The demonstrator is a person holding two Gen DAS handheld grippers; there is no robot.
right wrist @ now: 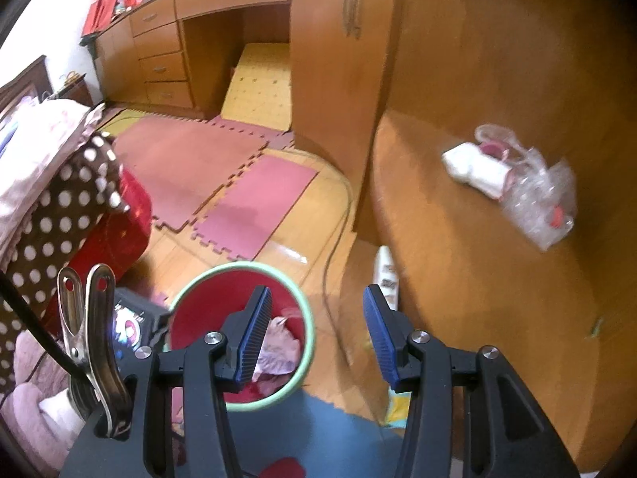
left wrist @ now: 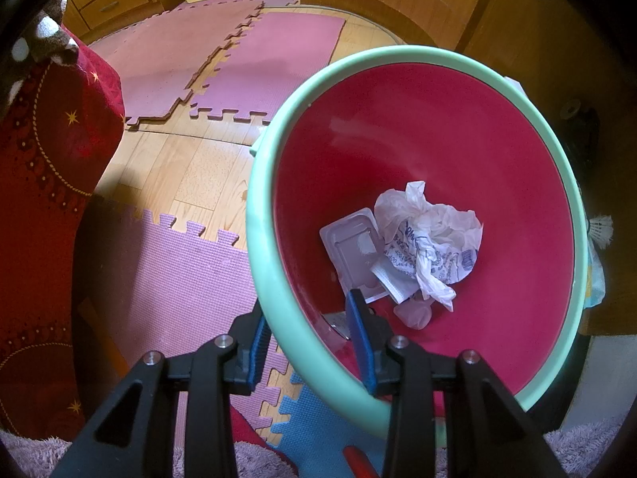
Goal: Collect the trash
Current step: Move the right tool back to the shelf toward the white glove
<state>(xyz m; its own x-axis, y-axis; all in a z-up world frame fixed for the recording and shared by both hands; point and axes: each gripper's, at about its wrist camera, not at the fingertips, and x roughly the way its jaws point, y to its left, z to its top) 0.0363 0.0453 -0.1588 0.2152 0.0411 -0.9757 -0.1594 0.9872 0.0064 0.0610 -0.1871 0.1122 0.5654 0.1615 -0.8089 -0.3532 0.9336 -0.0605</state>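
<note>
A bin with a mint-green rim [left wrist: 398, 55] and a red inside stands tilted on the floor. At its bottom lie a crumpled white printed bag [left wrist: 430, 235] and a clear plastic blister tray [left wrist: 354, 251]. My left gripper [left wrist: 306, 310] is shut on the bin's near rim, one blue pad outside and one inside. In the right wrist view the bin [right wrist: 239, 265] lies well below my right gripper [right wrist: 317, 290], which is open with nothing between its fingers. On a round wooden table [right wrist: 458, 279] to the right lie a white packet [right wrist: 473, 167] and a clear plastic bag [right wrist: 541, 207].
Pink and purple foam mats [left wrist: 239, 79] cover part of the wooden floor. A red cloth-draped piece of furniture [left wrist: 47, 159] stands at left. Wooden cabinets and drawers [right wrist: 159, 59] line the back. A white tube [right wrist: 386, 271] leans by the table's edge. A cable [right wrist: 338, 231] runs across the floor.
</note>
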